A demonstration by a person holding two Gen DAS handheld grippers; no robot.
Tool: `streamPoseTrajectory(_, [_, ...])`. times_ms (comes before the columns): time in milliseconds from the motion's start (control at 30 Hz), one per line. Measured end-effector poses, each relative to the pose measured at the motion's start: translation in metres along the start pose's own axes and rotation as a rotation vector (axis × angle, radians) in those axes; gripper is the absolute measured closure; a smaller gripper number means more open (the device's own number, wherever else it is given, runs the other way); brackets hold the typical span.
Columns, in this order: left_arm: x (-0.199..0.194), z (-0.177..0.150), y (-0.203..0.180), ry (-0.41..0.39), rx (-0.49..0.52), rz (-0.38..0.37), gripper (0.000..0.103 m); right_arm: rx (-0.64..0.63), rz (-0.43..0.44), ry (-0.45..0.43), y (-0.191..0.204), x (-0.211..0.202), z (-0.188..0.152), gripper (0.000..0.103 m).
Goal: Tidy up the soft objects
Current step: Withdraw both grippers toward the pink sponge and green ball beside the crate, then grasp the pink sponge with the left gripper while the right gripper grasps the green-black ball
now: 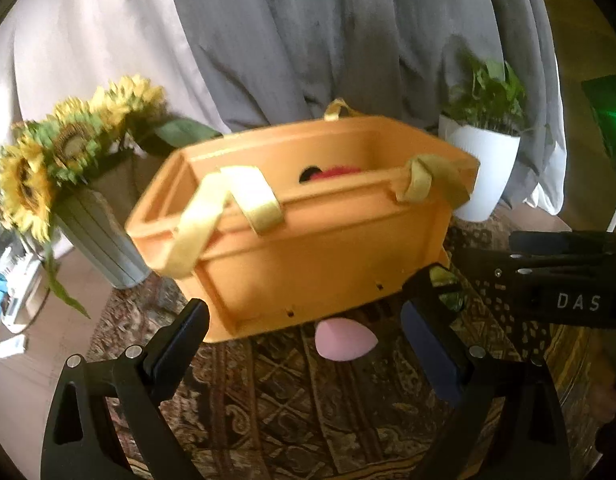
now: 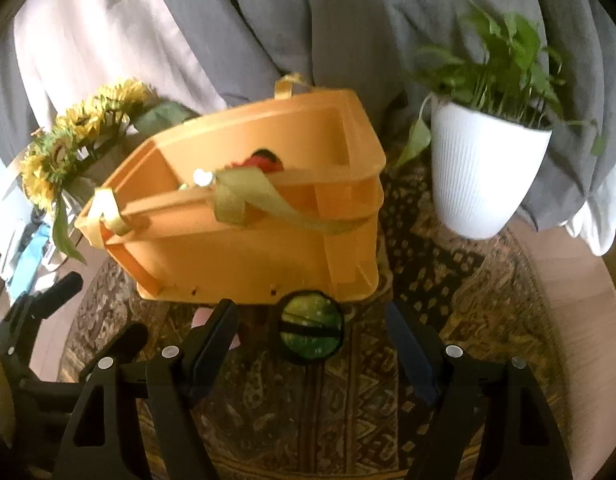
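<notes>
Both the left gripper and right gripper are held open before the basket, a pink sponge and green ball lying between their fingers.

Orange basket sits mid-table on patterned cloth, w/ yellow strap handles; red & black item inside. Pink egg-shaped sponge just in front of basket. Left claw spread wide, empty, sponge between its fingers. Sunflowers left of basket, potted plant right. Right claw near basket's front-right corner.
</notes>
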State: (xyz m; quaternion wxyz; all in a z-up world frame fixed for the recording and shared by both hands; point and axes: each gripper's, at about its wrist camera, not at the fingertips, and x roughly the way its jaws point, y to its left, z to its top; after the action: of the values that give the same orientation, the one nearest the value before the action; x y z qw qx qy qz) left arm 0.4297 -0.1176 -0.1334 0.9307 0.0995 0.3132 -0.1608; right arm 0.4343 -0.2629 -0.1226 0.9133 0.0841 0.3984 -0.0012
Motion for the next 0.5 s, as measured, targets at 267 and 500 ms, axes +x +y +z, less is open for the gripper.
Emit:
streamPoseTrajectory(267, [0.025,-0.013,-0.003,0.039,0.014,-0.034,0.005,-0.007,0.016,0.062,-0.002,0.022,-0.009,0.026])
streamPoseTrajectory(500, [0.048,-0.021,-0.007,0.080,0.032,-0.061,0.005,0.000,0.021,0.096,-0.005,0.041,-0.013,0.026])
